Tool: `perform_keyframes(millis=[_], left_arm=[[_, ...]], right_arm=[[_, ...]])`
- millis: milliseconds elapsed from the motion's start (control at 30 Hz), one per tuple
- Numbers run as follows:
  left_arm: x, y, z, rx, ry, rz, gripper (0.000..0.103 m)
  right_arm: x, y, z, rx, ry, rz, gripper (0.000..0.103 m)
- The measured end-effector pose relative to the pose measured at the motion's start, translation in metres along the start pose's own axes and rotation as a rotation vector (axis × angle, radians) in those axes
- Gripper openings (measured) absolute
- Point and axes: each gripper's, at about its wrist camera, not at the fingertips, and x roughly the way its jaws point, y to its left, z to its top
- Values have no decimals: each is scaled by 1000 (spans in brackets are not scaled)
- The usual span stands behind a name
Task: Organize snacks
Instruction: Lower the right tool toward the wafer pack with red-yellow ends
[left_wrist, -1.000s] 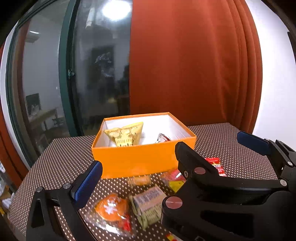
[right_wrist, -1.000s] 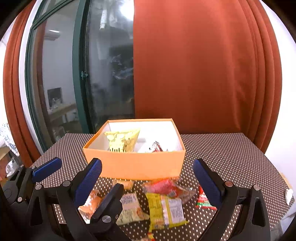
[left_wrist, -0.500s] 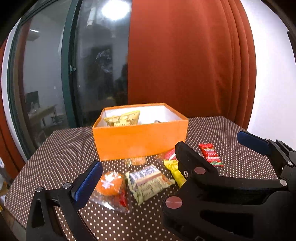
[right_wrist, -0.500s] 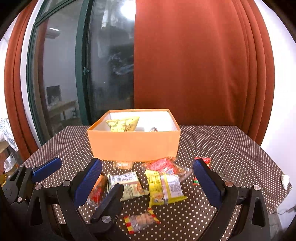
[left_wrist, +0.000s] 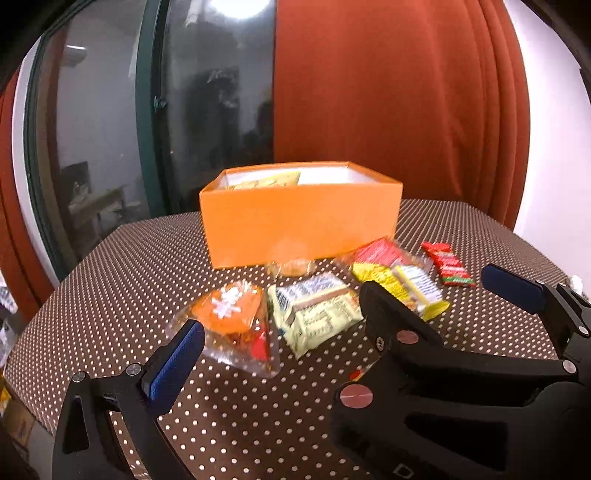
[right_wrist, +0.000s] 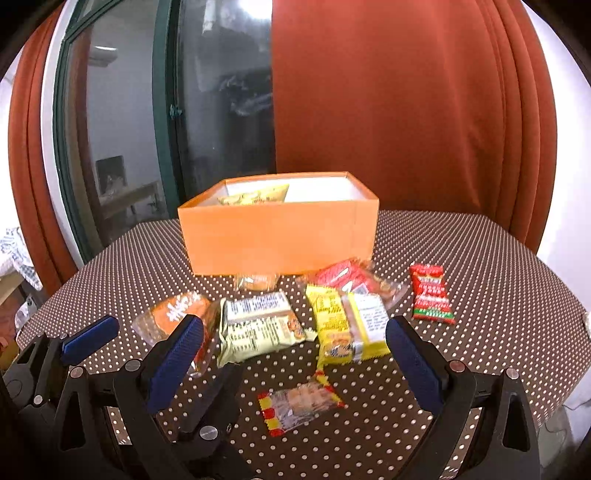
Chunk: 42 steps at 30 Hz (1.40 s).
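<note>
An orange box (right_wrist: 273, 240) stands open on the dotted table, with a yellow packet (right_wrist: 255, 195) showing inside it. Loose snacks lie in front of the box: an orange pastry in clear wrap (left_wrist: 232, 314), a pale green packet (right_wrist: 258, 325), a yellow packet (right_wrist: 347, 321), a red packet (right_wrist: 351, 277), a red-and-green bar (right_wrist: 430, 295), a small clear candy (right_wrist: 256, 282) and a clear packet with red-yellow ends (right_wrist: 299, 404). My left gripper (left_wrist: 284, 332) is open over the pastry and green packet. My right gripper (right_wrist: 293, 332) is open near the front packets. Neither holds anything.
The brown polka-dot tablecloth (right_wrist: 480, 258) drops off at the right and front edges. A rust curtain (right_wrist: 406, 110) and a dark glass door (right_wrist: 221, 110) stand behind the table. The two grippers sit close side by side, their inner fingers overlapping.
Both grippers have pulled back from the box and dropped lower, so the box is now seen from the side. The snacks lie where they were.
</note>
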Motion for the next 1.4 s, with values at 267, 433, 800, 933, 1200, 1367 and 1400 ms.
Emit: perform_keyframes(millis=[267,433,800,933,1200,1367,1400], left_arm=[[24,8,-22,5,59,50,102],[38,10,-31,-1,101,49,102],[62,3,-44,11,185,42,102],[65,1,-47,20,195,49,102],[68,1,-45,15,198,21,102],[68,3,-43,26,204,18,102],[68,3,-43,30,201,25,102]], right_arm=[[25,2,-20,22,55,-7,100],[42,2,-31,36,108,-26,100],[66,-8,-48,71,198,-46,100],[75,-11,-54,87,237,-34,93],[77,-6,-52,63,227,4,65],[78,-3,-52,55,233,12,47],[77,-3,-52,54,232,12,47]])
